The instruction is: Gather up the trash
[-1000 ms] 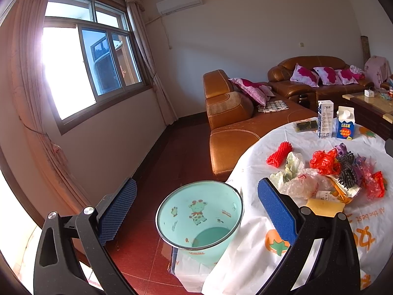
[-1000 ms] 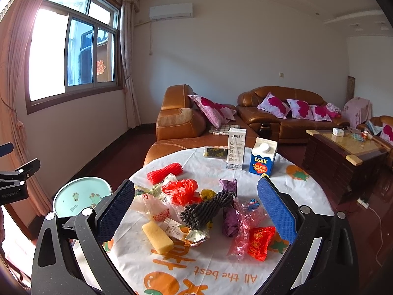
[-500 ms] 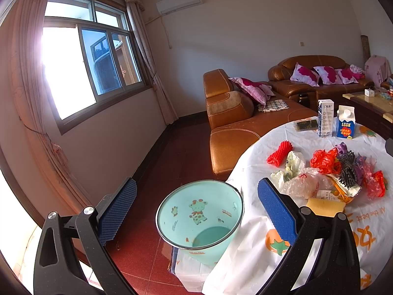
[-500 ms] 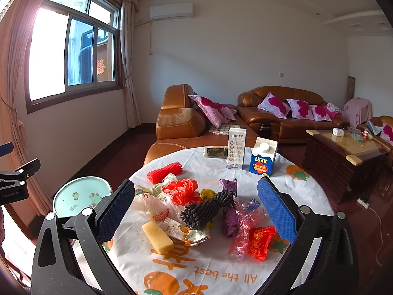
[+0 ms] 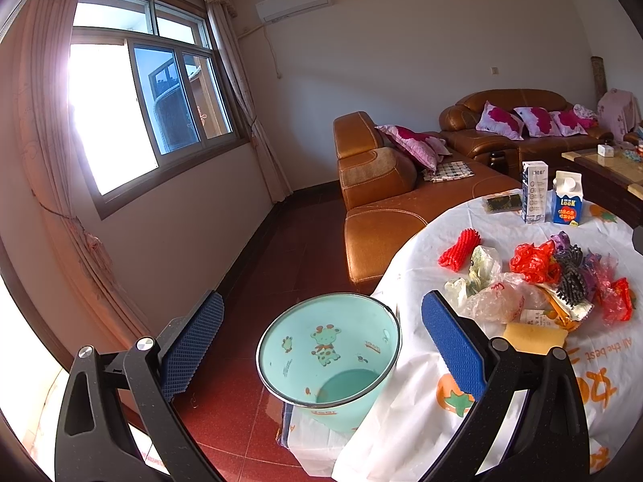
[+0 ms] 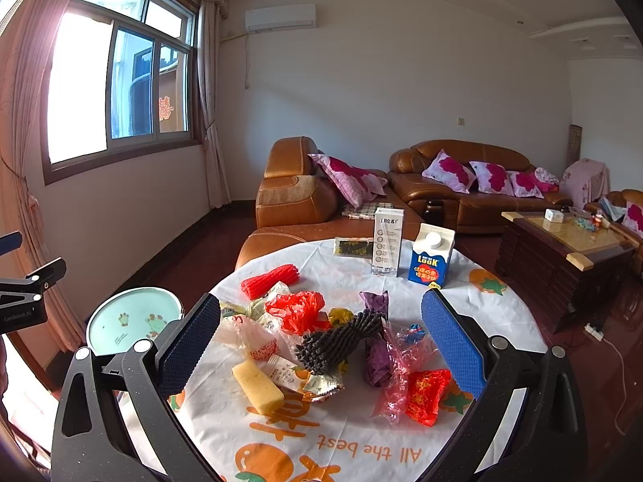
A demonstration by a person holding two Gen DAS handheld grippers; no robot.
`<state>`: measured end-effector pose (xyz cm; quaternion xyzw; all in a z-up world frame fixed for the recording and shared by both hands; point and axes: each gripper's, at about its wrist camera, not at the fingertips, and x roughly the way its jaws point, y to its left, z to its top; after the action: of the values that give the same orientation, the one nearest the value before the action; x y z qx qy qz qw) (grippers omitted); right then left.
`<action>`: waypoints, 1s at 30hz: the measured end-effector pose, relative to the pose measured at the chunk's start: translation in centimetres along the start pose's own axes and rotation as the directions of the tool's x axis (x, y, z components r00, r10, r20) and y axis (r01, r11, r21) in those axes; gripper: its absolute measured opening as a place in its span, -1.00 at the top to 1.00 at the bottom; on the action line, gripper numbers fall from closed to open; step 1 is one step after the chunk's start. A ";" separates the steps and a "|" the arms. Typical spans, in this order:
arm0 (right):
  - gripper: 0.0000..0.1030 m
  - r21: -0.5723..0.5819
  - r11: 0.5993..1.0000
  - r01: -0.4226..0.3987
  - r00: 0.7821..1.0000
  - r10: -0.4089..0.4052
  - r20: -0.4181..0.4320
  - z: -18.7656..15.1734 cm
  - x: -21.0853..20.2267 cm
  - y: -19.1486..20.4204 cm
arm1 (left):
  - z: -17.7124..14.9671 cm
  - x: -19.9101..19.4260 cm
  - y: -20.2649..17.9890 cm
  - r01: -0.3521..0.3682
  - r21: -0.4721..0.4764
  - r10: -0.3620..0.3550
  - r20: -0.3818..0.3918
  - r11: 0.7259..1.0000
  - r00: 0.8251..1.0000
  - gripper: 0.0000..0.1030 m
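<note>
Trash is heaped mid-table on the white tablecloth: a red plastic bag, a dark foam net, a yellow sponge block, a red wrapper, a clear bag and a red foam net. A mint-green bin stands on the floor at the table's left edge, empty inside. My left gripper hangs open above the bin. My right gripper is open over the near side of the heap, holding nothing. The same pile shows in the left wrist view.
A white carton, a blue milk carton and a dark packet stand at the table's far side. A brown leather sofa lies behind, a wooden coffee table to the right. Red floor tiles stretch left toward the window wall.
</note>
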<state>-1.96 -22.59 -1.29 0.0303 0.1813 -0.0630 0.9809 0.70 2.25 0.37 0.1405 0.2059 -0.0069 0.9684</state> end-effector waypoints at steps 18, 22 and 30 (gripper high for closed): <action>-0.91 0.005 0.999 0.034 0.999 -0.034 -0.010 -0.7 0.8 -0.6 | -0.8 1.3 -0.5 -0.009 0.010 0.010 -0.033 1.000 0.999 -0.88; -0.91 -0.003 0.994 0.109 0.994 -0.109 -0.007 -1.2 2.5 -2.7 | -1.0 3.1 -2.3 0.009 0.019 -0.008 -0.069 1.000 0.998 -0.88; -0.91 0.020 0.971 0.236 0.968 -0.234 -0.086 -4.6 5.0 -9.0 | -1.3 6.1 -8.5 0.089 0.062 -0.081 -0.119 0.994 0.990 -0.88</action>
<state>-0.20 -31.65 -7.70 0.0257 0.2234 -0.1802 0.9576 5.16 -5.26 -5.46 0.1642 0.2673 -0.0471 0.9484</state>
